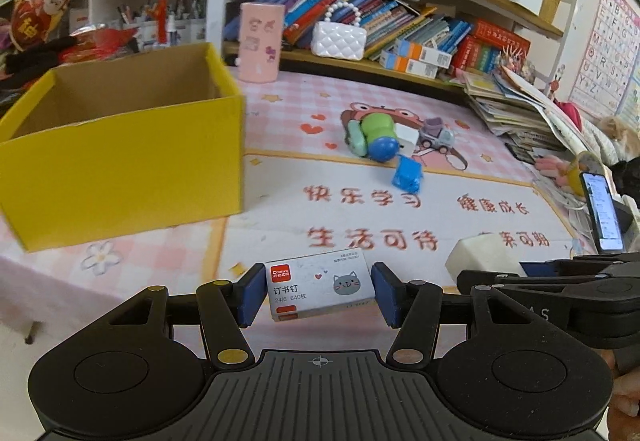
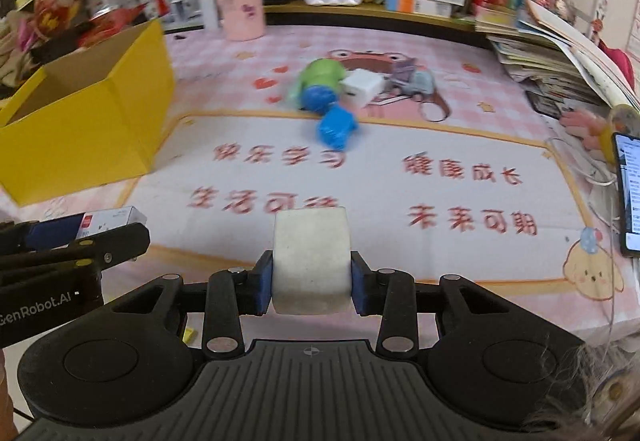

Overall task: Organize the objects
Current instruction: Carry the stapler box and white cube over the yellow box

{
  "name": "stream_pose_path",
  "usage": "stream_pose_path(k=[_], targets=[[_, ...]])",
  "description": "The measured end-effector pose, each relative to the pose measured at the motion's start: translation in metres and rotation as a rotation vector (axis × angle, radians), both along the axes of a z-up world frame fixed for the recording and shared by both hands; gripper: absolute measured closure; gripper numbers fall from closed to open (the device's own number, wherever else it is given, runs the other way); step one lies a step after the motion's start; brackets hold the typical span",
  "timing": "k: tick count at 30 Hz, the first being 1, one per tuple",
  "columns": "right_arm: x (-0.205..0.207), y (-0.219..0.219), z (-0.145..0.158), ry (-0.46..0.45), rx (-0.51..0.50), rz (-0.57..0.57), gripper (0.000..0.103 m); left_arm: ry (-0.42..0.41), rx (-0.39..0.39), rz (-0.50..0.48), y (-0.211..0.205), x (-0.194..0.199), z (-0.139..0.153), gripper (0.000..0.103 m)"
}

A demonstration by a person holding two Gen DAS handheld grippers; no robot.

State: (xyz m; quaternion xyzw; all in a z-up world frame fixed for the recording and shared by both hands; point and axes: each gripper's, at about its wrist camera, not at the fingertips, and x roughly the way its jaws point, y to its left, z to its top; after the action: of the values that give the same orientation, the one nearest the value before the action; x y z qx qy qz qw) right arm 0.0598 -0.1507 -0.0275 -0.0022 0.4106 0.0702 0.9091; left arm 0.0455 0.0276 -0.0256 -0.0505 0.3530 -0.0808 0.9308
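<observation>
1. The left gripper has its blue fingers pinching a small staple box with a cat drawing, held above the pink-checked bench.
2. The right gripper has its fingers pressed onto a white block, also held clear of the mat.
3. An open yellow box stands at the left on the bench.
4. Farther back, a green-and-blue toy, a white cube, a small grey truck and a blue toy huddle close together.
</observation>
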Motion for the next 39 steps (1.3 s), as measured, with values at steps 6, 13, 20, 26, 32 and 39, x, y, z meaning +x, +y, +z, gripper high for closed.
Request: stream_pose_path(k=[6, 13, 20, 26, 32, 39], targets=[[-0.021, 0.030, -0.003, 0.026, 0.030, 0.034, 0.068, 0.012, 0.007, 0.044, 0.032, -0.032, -0.001, 0.047], [-0.043, 0.070, -0.009, 0.044, 0.061, 0.114, 0.068, 0.011, 0.042, 0.106, 0.065, -0.066, 0.001, 0.047], [-0.058, 0.111, -0.010, 0.040, 0.079, 0.192, 0.068, -0.002, 0.066, 0.176, 0.096, -0.092, 0.004, 0.047], [-0.068, 0.138, -0.007, 0.018, 0.076, 0.253, 0.068, -0.022, 0.071, 0.234, 0.117, -0.108, 0.007, 0.047], [-0.076, 0.154, -0.002, -0.022, 0.050, 0.289, 0.068, -0.058, 0.070, 0.260, 0.130, -0.113, 0.012, 0.047], [-0.076, 0.163, 0.004, -0.038, 0.041, 0.301, 0.068, -0.097, 0.070, 0.252, 0.137, -0.108, 0.020, 0.047]])
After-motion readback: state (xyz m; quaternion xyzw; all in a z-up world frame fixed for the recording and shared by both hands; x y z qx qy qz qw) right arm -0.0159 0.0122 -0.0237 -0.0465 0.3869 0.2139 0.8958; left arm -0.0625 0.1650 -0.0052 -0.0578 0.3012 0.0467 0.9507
